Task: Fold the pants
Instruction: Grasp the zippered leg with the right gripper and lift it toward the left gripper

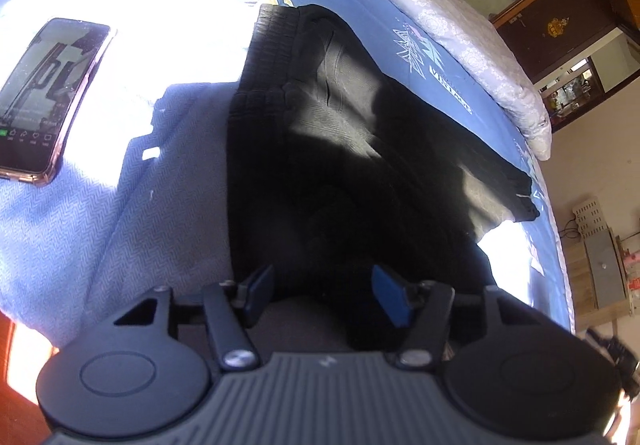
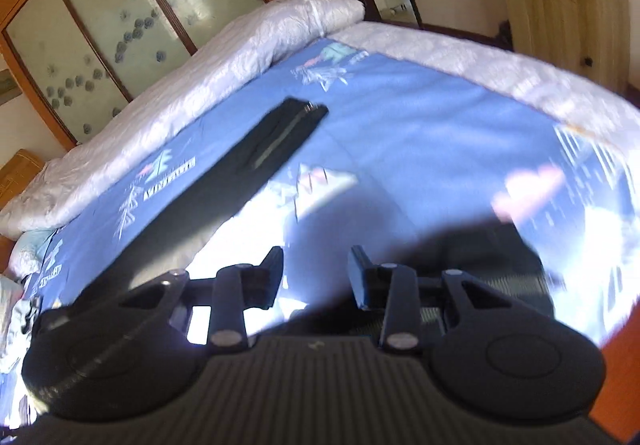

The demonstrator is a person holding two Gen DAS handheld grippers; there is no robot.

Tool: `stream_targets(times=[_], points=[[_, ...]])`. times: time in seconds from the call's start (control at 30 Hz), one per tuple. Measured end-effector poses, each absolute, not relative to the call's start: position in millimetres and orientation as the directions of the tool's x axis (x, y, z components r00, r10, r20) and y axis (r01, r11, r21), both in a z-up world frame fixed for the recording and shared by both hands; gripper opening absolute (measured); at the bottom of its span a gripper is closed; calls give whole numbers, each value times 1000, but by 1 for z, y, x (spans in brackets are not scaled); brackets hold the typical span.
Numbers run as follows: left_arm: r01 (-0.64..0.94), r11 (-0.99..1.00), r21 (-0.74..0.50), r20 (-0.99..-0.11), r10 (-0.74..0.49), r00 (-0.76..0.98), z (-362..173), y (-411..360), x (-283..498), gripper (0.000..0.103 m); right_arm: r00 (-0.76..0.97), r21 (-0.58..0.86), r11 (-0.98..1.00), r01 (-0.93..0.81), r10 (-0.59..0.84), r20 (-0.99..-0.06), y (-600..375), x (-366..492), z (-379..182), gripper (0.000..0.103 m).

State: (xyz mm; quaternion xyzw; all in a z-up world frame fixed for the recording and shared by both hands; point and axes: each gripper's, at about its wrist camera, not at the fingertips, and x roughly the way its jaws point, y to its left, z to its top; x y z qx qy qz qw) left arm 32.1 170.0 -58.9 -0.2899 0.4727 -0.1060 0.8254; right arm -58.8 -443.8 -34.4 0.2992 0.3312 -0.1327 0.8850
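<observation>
black sweatpants (image 1: 352, 125) lie on the blue bedsheet (image 1: 120, 205), looks folded lengthwise, legs stacked; crosswise folds still to do, i'd judge. my left tongs (image 1: 326, 291) apart above the fabric, gripping nothing. right tongs (image 2: 316, 273) apart over bare sheet, empty. sheet print reads "vintage". phone (image 1: 48, 97) lies beside the pants.

Pants (image 1: 340, 125) — matt black knit cloth.
</observation>
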Motion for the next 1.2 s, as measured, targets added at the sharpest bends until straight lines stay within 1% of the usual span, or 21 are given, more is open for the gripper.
stream_targets(times=[0.1, 0.17, 0.23, 0.27, 0.3, 0.4, 0.43, 0.47, 0.5, 0.53, 0.6, 0.67, 0.77, 0.83, 0.9, 1.03, 1.1, 1.2], points=[[-92, 780, -619, -700, -495, 516, -60, 169, 27, 57, 718, 482, 728, 488, -21, -696, -441, -87, -56, 40], [-96, 753, -651, -683, -527, 506, -62, 167, 22, 57, 719, 523, 685, 507, -2, -695, -438, -99, -69, 40], [-108, 733, -672, -673, -544, 501, -65, 164, 21, 59, 727, 571, 634, 522, 20, -686, -439, -103, -79, 40], [-120, 725, -678, -672, -545, 501, -66, 163, 23, 60, 727, 571, 634, 522, 20, -686, -439, -103, -79, 40], [-136, 715, -685, -670, -546, 503, -68, 161, 25, 62, 743, 613, 591, 525, 33, -668, -441, -103, -87, 40], [-159, 692, -704, -659, -553, 509, -76, 156, 39, 63, 761, 654, 547, 522, 48, -647, -444, -95, -97, 40], [-174, 699, -693, -672, -540, 508, -79, 153, 43, 57, 761, 657, 539, 526, 47, -648, -444, -93, -100, 42], [-187, 703, -686, -683, -533, 499, -83, 150, 48, 50, 759, 656, 535, 532, 42, -650, -444, -89, -102, 46], [-203, 705, -680, -696, -533, 481, -88, 147, 51, 21, 757, 654, 530, 540, 34, -652, -446, -88, -104, 50], [-214, 701, -680, -703, -541, 463, -90, 147, 52, 7, 757, 656, 522, 545, 30, -652, -448, -87, -105, 50], [-214, 697, -685, -696, -537, 477, -81, 154, 48, 7, 762, 668, 506, 546, 32, -647, -452, -85, -108, 50], [-204, 707, -677, -690, -513, 512, -62, 170, 38, 7, 766, 668, 508, 544, 25, -643, -454, -85, -108, 50], [-213, 751, -625, -718, -446, 534, -25, 197, 14, 7, 767, 664, 501, 556, 0, -642, -461, -88, -111, 50], [-201, 769, -606, -714, -416, 563, -2, 212, -4, 7, 776, 672, 482, 562, -26, -631, -466, -91, -114, 50], [-211, 791, -574, -733, -382, 563, 8, 218, -15, 7, 783, 682, 462, 567, -44, -620, -468, -93, -116, 51], [-266, 804, -532, -785, -352, 510, -9, 220, -17, 7, 793, 694, 431, 576, -90, -603, -469, -104, -118, 51], [-286, 797, -531, -795, -353, 493, -19, 220, -14, 7, 790, 695, 410, 591, -118, -602, -472, -112, -118, 51], [-268, 808, -525, -794, -351, 497, -20, 216, -10, 7, 754, 661, 389, 642, -160, -637, -485, -111, -118, 51]])
